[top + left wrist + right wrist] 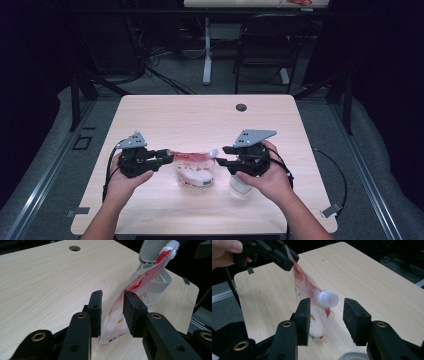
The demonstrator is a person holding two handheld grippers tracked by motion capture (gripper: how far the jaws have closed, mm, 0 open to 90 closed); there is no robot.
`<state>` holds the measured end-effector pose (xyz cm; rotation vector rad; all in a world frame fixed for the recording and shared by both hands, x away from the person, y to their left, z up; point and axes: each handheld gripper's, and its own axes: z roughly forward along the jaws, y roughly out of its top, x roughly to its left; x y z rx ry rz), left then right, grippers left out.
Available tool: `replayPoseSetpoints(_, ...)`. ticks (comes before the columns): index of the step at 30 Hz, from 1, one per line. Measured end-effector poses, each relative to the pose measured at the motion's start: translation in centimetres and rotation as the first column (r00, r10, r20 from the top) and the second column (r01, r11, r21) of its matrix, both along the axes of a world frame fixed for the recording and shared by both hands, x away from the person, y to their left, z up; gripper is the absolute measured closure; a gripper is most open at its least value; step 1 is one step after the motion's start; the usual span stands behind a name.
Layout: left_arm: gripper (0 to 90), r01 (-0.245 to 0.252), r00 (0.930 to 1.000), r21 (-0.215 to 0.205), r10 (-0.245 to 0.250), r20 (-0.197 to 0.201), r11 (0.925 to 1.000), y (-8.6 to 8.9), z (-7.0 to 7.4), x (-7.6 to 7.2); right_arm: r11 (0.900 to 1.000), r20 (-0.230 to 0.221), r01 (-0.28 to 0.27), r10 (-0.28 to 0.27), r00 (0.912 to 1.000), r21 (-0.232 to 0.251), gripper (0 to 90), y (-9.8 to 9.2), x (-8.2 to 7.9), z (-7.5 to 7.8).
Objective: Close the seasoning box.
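Observation:
A red-and-white spouted pouch [194, 170] stands upright on the wooden table [200, 115], its white cap [213, 151] tilted toward the right. My left gripper [170, 156] is open with the pouch's [117, 320] upper left edge between its jaws. The film leans on one pad, and a gap shows at the other. In the right gripper view, that left gripper [292, 257] straddles the pouch's top corner. My right gripper [327, 301] is open wide, and the cap [328, 299] sits just beyond and between its fingertips, apart from both.
A clear plastic container [239, 186] with a grey lid stands beneath the right hand, just right of the pouch, and appears behind the pouch as a container [158, 283]. A cable hole [241, 107] is at the table's far side. A chair [265, 45] stands beyond the table.

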<state>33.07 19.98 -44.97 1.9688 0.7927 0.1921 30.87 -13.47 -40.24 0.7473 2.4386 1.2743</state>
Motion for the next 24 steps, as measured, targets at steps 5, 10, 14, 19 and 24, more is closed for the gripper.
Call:
replayPoseSetpoints(5, 67.7, -0.004, 1.0, 0.013, 0.004, 0.003, 0.9999, 0.2, 0.1, -0.1, 1.0, -0.005, -0.02, 0.019, 0.9998, -0.022, 54.7, 0.6, 0.5, 1.0)
replayPoseSetpoints(10, 66.6, 0.0, 1.0, 0.009, 0.0, 0.002, 1.0, 0.6, 0.4, -0.3, 0.997, -0.024, -0.047, 0.046, 0.9987, -0.054, 56.3, 1.8, 1.3, 1.5)
replayPoseSetpoints(14, 65.4, -0.003, 1.0, 0.0, 0.003, 0.007, 1.0, 0.9, 0.6, -0.3, 0.995, -0.028, -0.083, 0.081, 0.9963, -0.059, 58.5, 2.6, 1.6, 2.0)
replayPoseSetpoints(19, 64.6, -0.013, 0.9998, -0.007, 0.013, 0.014, 0.9999, 1.5, 0.9, -0.4, 0.99, -0.039, -0.118, 0.115, 0.9926, -0.083, 61.5, 4.0, 2.3, 2.5)
replayPoseSetpoints(24, 64.3, -0.04, 0.9989, -0.014, 0.04, 0.024, 0.9991, 2.2, 1.1, -0.4, 0.978, -0.053, -0.171, 0.165, 0.9848, -0.12, 64.7, 6.0, 2.9, 2.7)
